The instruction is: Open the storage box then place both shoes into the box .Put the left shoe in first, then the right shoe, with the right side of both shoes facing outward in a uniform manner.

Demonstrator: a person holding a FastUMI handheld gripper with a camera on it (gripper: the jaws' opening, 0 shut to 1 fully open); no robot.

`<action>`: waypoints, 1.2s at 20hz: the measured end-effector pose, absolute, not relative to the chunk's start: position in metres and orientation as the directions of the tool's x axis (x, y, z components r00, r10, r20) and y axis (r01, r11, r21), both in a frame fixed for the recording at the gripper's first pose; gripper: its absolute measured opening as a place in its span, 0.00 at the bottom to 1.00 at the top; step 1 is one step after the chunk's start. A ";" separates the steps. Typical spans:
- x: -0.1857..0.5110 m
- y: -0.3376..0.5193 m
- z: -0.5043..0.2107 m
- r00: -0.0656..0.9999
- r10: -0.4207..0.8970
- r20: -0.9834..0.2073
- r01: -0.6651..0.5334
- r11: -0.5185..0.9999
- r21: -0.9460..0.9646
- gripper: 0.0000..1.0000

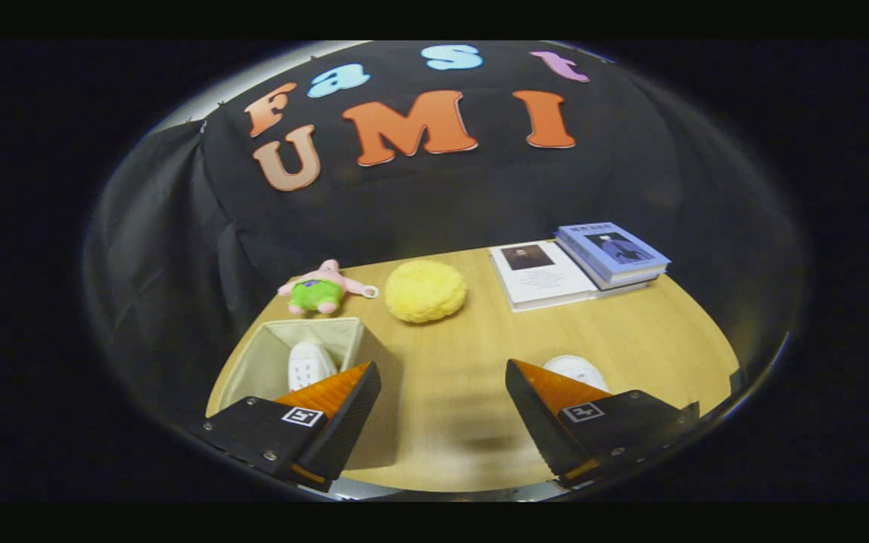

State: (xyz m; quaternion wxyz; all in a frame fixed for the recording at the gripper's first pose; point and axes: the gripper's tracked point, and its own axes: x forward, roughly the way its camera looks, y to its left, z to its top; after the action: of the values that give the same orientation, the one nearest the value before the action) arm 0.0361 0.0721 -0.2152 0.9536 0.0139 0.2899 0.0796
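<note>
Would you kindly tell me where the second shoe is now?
In the gripper view, the second shoe lies on the table, peeking out behind the open gripper's right finger.

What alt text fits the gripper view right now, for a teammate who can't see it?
The gripper is open over a wooden table, holding nothing. One white shoe stands in the open fabric storage box behind one finger; the other shoe lies behind the other finger. Beyond: plush toy, yellow sponge, books.
</note>
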 end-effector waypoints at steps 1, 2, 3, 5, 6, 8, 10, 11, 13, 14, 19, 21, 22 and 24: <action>0.039 0.050 -0.218 0.823 0.126 -0.554 -0.119 0.992 0.050 0.98; 0.041 0.028 -0.223 0.822 0.096 -0.561 -0.098 0.995 0.028 0.98; 0.043 0.009 -0.229 0.816 0.072 -0.573 -0.081 0.997 0.010 0.99; 0.044 -0.022 -0.239 0.801 0.042 -0.597 -0.058 0.998 -0.008 0.99; 0.044 -0.036 -0.246 0.791 0.032 -0.610 -0.051 0.999 -0.014 0.99; 0.046 -0.065 -0.264 0.766 0.007 -0.643 -0.036 0.999 -0.032 0.98; 0.044 -0.084 -0.286 0.733 -0.004 -0.680 -0.032 0.999 -0.040 0.97; 0.042 -0.091 -0.297 0.714 -0.004 -0.700 -0.034 0.999 -0.040 0.96; 0.037 -0.100 -0.319 0.678 0.005 -0.735 -0.048 0.998 -0.037 0.90; 0.035 -0.105 -0.330 0.659 0.013 -0.752 -0.057 0.998 -0.033 0.85; 0.020 -0.099 -0.374 0.555 0.085 -0.828 -0.123 0.992 0.019 0.67; 0.019 -0.097 -0.384 0.533 0.103 -0.840 -0.142 0.989 0.031 0.60; 0.020 -0.095 -0.387 0.523 0.116 -0.845 -0.146 0.988 0.046 0.53; 0.020 -0.091 -0.388 0.517 0.138 -0.845 -0.147 0.987 0.070 0.39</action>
State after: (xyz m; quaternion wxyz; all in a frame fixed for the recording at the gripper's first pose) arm 0.0200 -0.0908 -0.3877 0.8709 -0.0051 0.4846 0.0818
